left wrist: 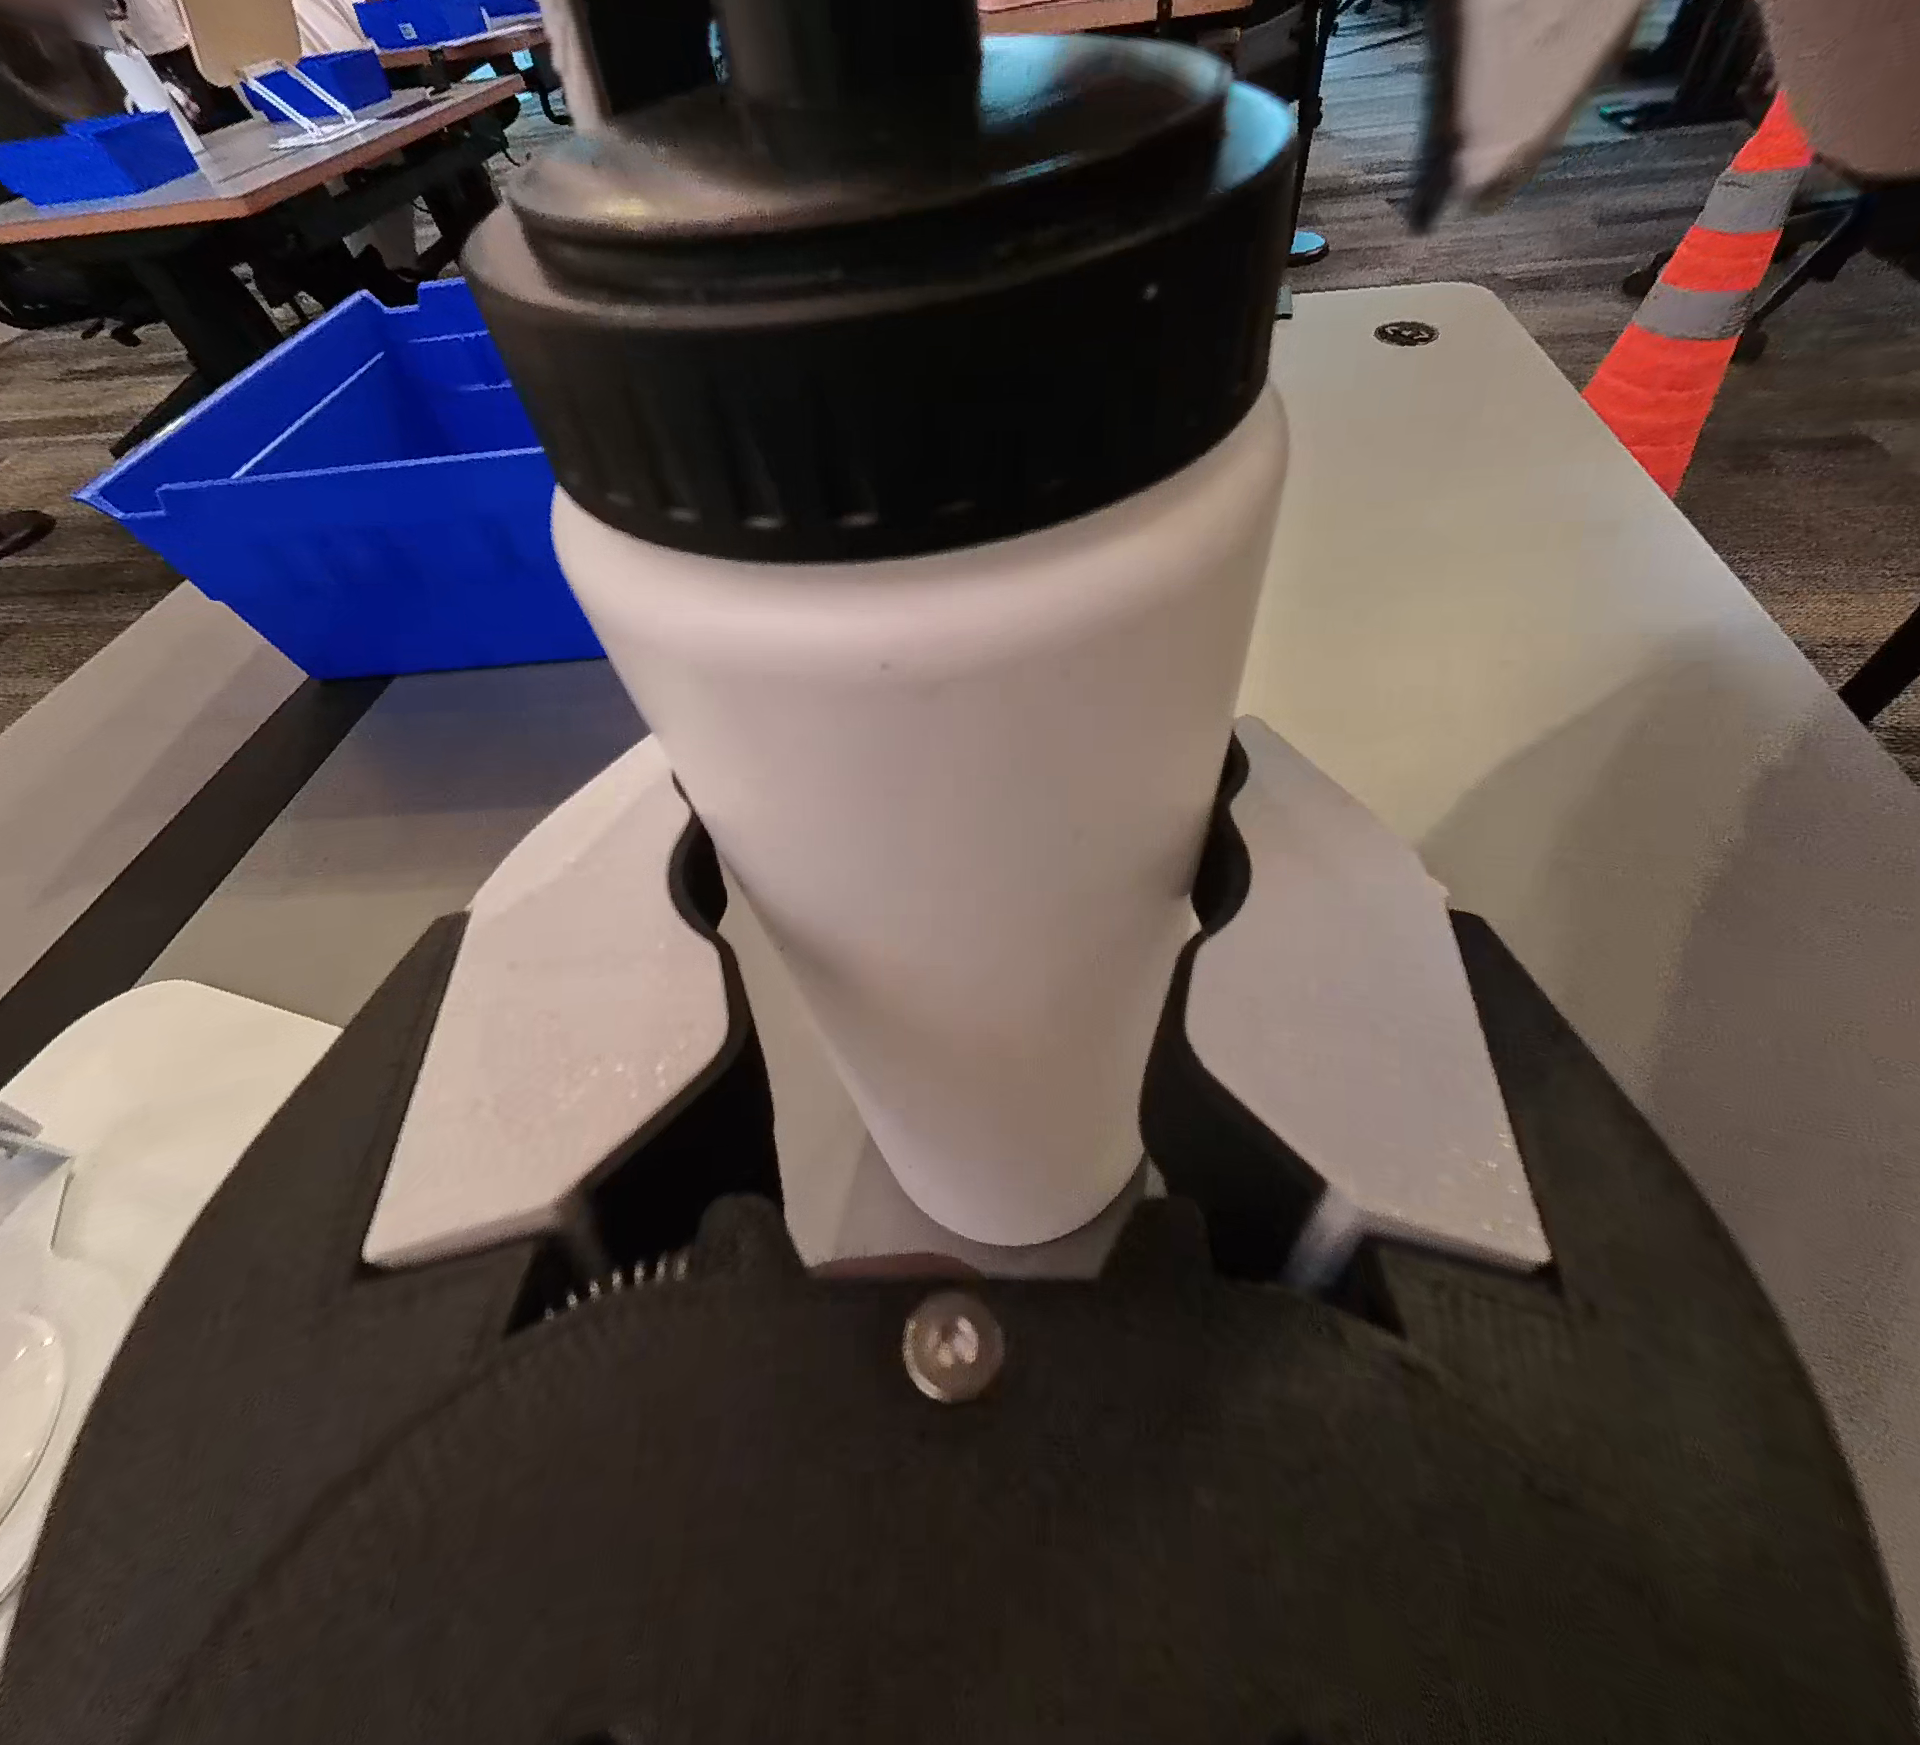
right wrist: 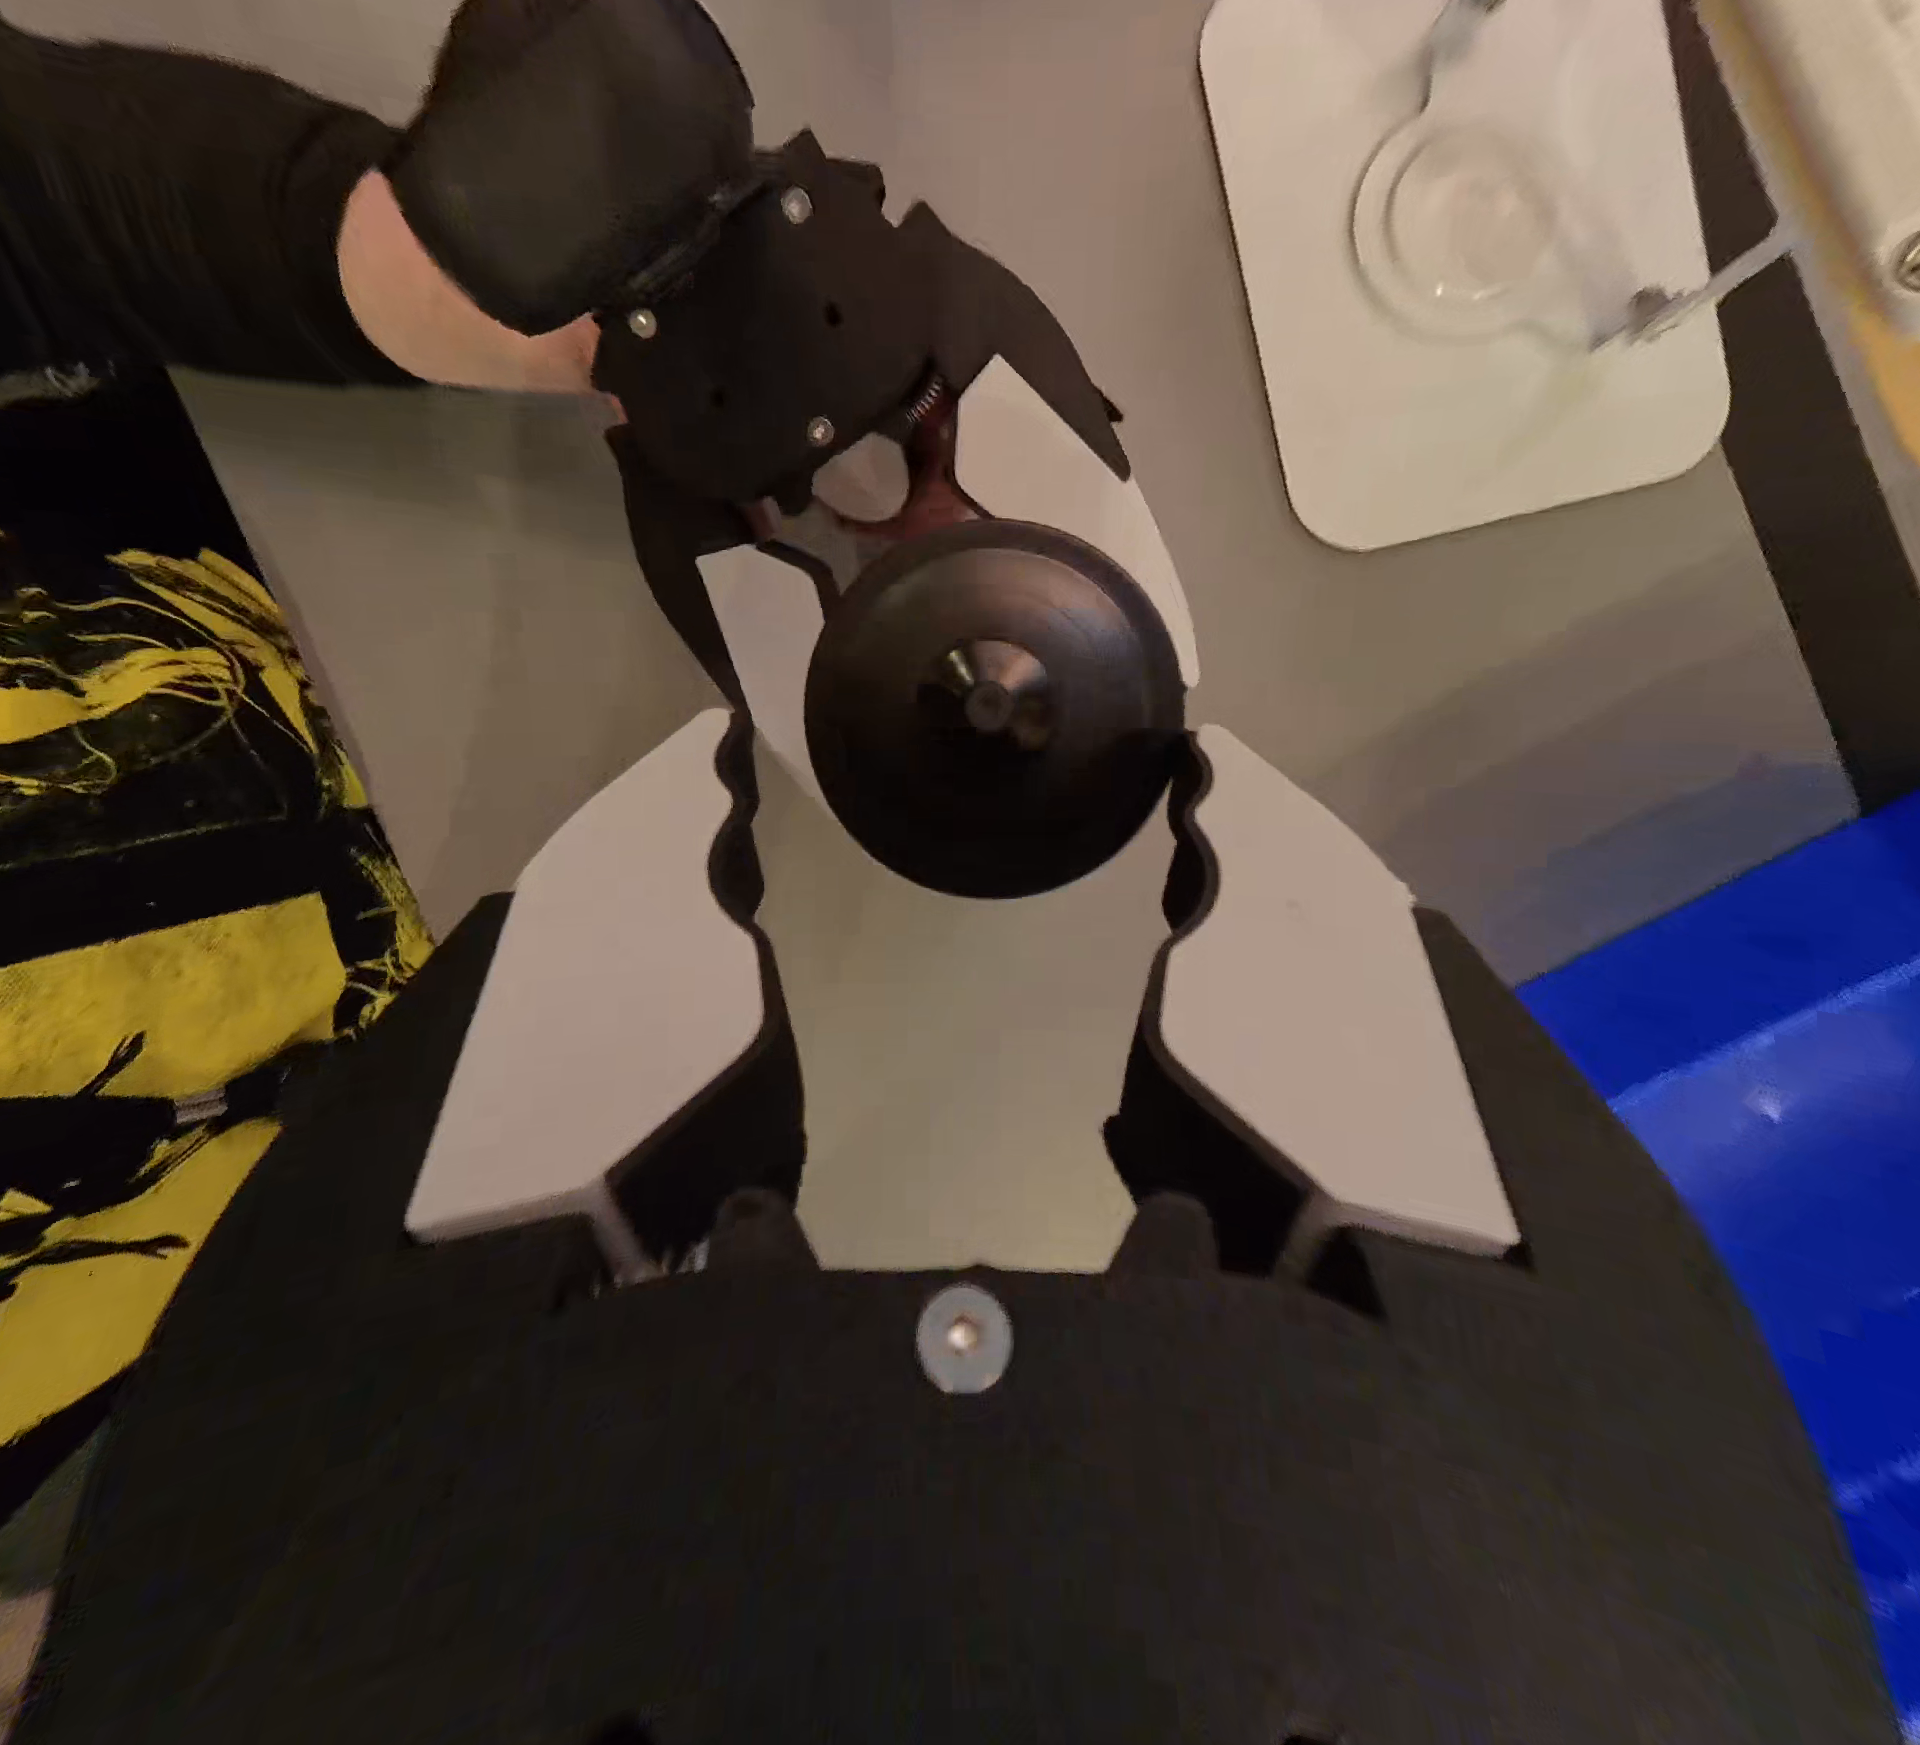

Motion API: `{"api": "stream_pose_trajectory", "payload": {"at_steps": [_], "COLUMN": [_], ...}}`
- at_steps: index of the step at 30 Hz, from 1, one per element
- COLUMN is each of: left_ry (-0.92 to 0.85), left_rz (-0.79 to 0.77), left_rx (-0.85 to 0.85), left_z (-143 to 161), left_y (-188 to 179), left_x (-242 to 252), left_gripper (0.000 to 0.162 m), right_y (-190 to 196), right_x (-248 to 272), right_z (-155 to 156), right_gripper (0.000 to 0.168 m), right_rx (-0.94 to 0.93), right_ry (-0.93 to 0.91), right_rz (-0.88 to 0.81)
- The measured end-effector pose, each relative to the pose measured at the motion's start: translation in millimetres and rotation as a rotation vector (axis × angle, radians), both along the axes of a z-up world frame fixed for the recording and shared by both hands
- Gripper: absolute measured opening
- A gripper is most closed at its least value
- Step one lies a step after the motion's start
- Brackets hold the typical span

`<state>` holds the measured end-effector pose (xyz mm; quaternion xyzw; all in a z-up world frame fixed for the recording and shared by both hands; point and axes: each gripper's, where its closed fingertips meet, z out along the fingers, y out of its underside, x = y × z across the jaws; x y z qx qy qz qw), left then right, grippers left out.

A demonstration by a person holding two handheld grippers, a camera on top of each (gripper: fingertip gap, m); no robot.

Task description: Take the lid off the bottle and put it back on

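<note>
Across the pale grey bench (left wrist: 1507, 615) the big things sit to the sides: a blue plastic bin (left wrist: 343, 500) off the far-left edge, a white rounded-corner tray (right wrist: 1382, 448) carrying a clear glass dish (right wrist: 1455, 241), and an orange traffic cone with grey bands (left wrist: 1704, 282) out on the carpet. None of these look to be part of the job.

At the middle is the white plastic bottle (left wrist: 935, 843), held upright and clamped around its lower body by the left tongs (left wrist: 956, 874), their white plates pressed against both flanks. That low grip probably serves to keep the body from spinning while leaving the whole cap free to be worked from above.

On top sits the black ribbed screw lid with a pull spout (left wrist: 883, 386). It seems seated on the neck, though whether fully tightened I cannot tell.

From overhead, the right tongs (right wrist: 961, 760) point straight down with the lid (right wrist: 992, 708) between their tips. They stand spread wide: the right-hand tip is at or touching the lid's rim, while the left-hand tip has a clear gap, so nothing is gripped. Coming in from above likely lines the wrist's turning axis with the thread.

The person's black-gloved hand (right wrist: 582, 147) grips the left tool's handle, visible in the overhead view.

My judgement is that closing on the ribbed rim comes next.
</note>
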<state>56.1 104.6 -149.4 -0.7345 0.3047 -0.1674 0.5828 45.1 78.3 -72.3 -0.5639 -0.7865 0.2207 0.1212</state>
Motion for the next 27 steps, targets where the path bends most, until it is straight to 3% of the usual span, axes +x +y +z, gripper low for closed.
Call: {"api": "stream_pose_trajectory", "payload": {"at_steps": [6,13,27], "left_ry": [0.003,-0.01,-0.015], "left_rz": [-0.002,-0.005,-0.015], "left_rx": [0.005,-0.004,-0.003], "left_z": [0,0,0], "left_y": [0,1,1], "left_x": [2,0,1], "left_gripper": [0.089,0.089,0.088], "right_y": [4,4,7], "right_x": [2,-2,2], "right_z": [-8,-11,-12], "right_gripper": [0.071,0.072,0.072], "right_rx": [0.048,0.039,0.134], "right_ry": [-0.205,-0.241,-0.308], "right_rz": [0.004,-0.006,0.273]}}
